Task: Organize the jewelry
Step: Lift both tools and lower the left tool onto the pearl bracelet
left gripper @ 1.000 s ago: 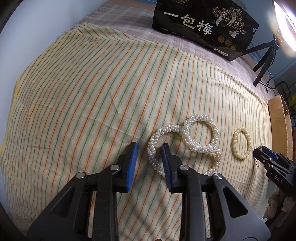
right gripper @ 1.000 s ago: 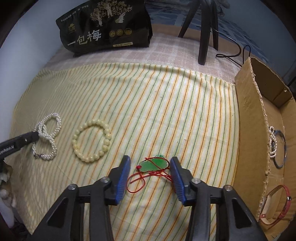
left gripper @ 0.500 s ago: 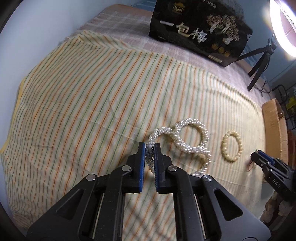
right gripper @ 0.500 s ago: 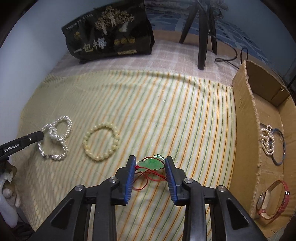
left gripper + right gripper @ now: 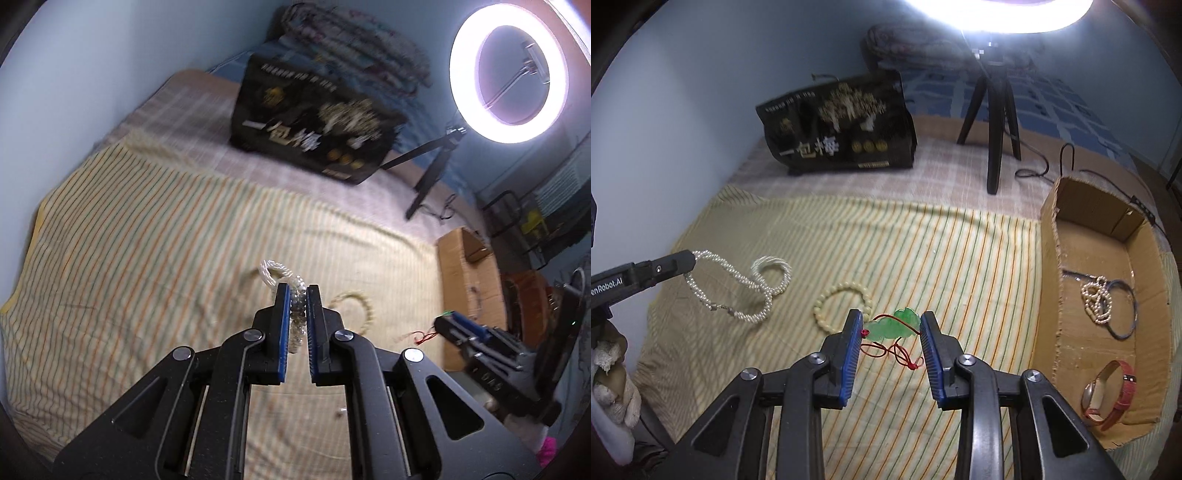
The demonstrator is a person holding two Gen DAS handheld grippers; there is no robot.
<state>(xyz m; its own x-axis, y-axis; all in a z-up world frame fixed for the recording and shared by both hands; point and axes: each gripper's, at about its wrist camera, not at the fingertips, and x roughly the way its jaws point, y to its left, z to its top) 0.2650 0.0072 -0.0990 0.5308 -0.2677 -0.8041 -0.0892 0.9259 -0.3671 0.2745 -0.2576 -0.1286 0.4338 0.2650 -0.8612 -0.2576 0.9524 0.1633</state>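
Observation:
My left gripper (image 5: 297,290) is shut on a white pearl necklace (image 5: 274,272) and holds it above the striped cloth (image 5: 147,258). In the right wrist view the left gripper (image 5: 689,258) carries one end of the pearl necklace (image 5: 753,284) while the other loops still trail on the cloth. My right gripper (image 5: 891,317) is shut on a green jade pendant (image 5: 905,319), and its red cord (image 5: 897,354) dangles below. A cream bead bracelet (image 5: 842,302) lies on the cloth between the two grippers. The right gripper (image 5: 441,325) shows at the right of the left wrist view.
An open cardboard box (image 5: 1049,258) at the right holds a pearl bracelet (image 5: 1095,299), a dark bangle (image 5: 1123,325) and a red-strapped watch (image 5: 1112,391). A black printed bag (image 5: 842,140) and a ring-light tripod (image 5: 995,122) with its cable stand behind. A pale wall bounds the left side.
The left jaws closed on the pearl necklace and lifted it. The right jaws narrowed onto the green pendant and raised it off the cloth. Both views tilted upward.

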